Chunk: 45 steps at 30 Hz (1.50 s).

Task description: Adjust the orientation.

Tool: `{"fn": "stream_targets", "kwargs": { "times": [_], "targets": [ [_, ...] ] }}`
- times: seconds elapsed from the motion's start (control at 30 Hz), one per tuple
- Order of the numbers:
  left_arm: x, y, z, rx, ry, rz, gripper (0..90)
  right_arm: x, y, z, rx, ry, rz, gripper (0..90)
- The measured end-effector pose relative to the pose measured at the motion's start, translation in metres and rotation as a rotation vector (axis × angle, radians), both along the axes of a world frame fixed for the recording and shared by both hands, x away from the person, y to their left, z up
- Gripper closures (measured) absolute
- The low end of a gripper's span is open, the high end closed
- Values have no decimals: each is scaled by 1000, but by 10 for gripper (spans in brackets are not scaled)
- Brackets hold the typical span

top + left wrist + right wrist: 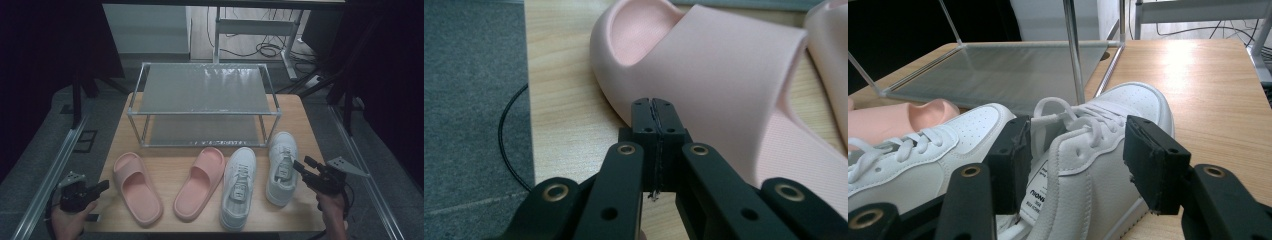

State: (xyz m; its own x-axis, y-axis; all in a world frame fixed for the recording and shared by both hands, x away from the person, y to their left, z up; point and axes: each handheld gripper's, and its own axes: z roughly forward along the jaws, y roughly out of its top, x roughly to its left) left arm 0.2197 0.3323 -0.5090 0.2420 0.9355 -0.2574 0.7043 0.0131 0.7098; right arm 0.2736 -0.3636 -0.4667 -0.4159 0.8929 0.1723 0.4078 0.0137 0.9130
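Note:
Two pink slides (136, 187) (202, 180) and two white sneakers (240, 185) (281, 165) lie in a row on the wooden table (165, 160). My left gripper (102, 186) hovers at the table's front left corner. Its jaws are shut with nothing in them, and its tips (655, 107) point at the side of the left slide (704, 65). My right gripper (302, 164) is at the heel of the right sneaker. In the right gripper view that gripper (1080, 160) stands open, the heel of the right sneaker (1133, 102) between its jaws and the other sneaker (923, 160) to its left.
A two-tier metal rack (205, 90) stands at the back of the table, both shelves bare; its lower shelf (998, 70) lies just beyond the sneakers. Grey floor (474, 75) with a thin black cable (504, 135) lies off the table's left edge. Desk legs and cables sit behind the rack.

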Motion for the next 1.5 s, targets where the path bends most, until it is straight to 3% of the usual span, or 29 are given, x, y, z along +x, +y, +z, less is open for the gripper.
{"fn": "stream_targets", "kwargs": {
  "times": [0.33,1.5],
  "targets": [
    [18,-7,-10,17,35,-12,900,1,-1,-1,-2,8,-3,455],
    [73,-57,-8,58,43,-142,900,1,1,-2,-17,17,5,455]
  ]
}}
